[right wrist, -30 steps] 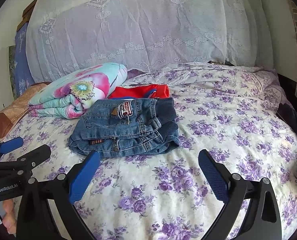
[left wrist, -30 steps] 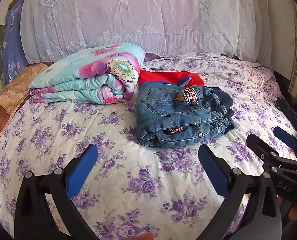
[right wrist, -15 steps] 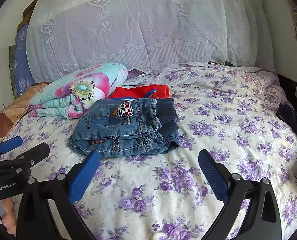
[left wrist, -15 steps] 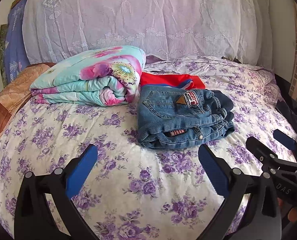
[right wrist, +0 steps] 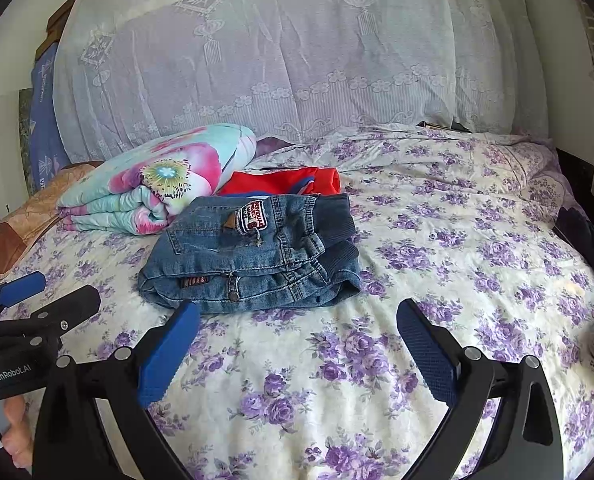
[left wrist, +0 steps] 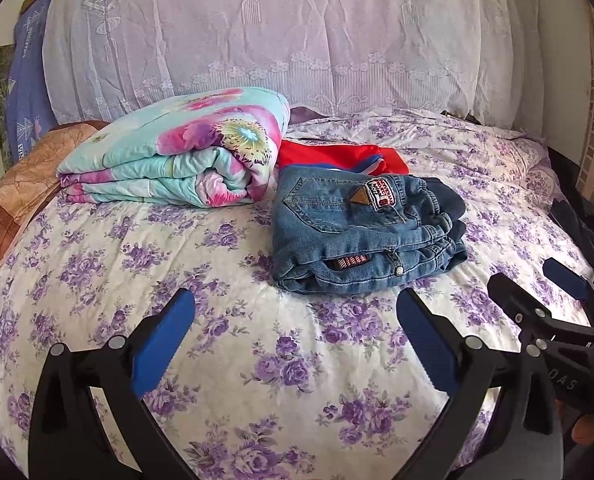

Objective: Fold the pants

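Note:
Blue denim pants lie folded in a compact stack on the purple-flowered bed sheet; they also show in the right wrist view. My left gripper is open and empty, hovering short of the pants' near edge. My right gripper is open and empty, just in front of the pants. The right gripper appears at the right edge of the left wrist view, and the left gripper at the left edge of the right wrist view.
A folded floral quilt lies left of the pants. A red garment lies just behind them. A brown pillow sits at far left. A lace-covered headboard stands at the back. Dark items lie at the bed's right edge.
Both grippers have drawn back slightly and tilted up a little; the pants sit marginally lower in the views. Nothing on the bed has moved.

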A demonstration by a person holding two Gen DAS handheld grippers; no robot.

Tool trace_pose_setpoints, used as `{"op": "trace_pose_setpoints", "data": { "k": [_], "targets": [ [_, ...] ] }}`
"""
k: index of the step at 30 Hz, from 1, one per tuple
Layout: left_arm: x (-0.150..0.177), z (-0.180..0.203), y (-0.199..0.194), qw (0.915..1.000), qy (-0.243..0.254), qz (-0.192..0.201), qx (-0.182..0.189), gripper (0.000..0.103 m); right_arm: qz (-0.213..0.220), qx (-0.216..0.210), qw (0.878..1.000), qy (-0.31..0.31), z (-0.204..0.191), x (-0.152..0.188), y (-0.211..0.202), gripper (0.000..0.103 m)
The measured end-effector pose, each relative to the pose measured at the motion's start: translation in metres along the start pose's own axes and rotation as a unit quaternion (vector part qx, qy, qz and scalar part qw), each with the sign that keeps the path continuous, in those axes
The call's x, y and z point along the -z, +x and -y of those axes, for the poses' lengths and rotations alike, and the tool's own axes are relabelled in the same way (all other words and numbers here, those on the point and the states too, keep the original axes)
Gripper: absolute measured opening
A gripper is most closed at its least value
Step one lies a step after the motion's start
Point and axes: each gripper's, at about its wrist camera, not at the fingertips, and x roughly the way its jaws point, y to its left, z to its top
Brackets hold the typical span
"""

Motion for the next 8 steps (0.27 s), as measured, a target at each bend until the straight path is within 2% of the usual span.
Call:
{"op": "trace_pose_setpoints", "data": {
  "k": [8],
  "targets": [
    [0.0005,-0.0004,0.0012,1.0000,-0.001,-0.003,-0.002,0.098,0.000,0.001,1.000,0.000,-0.0004,-0.0001,0.0001,0.100]
  ]
}}
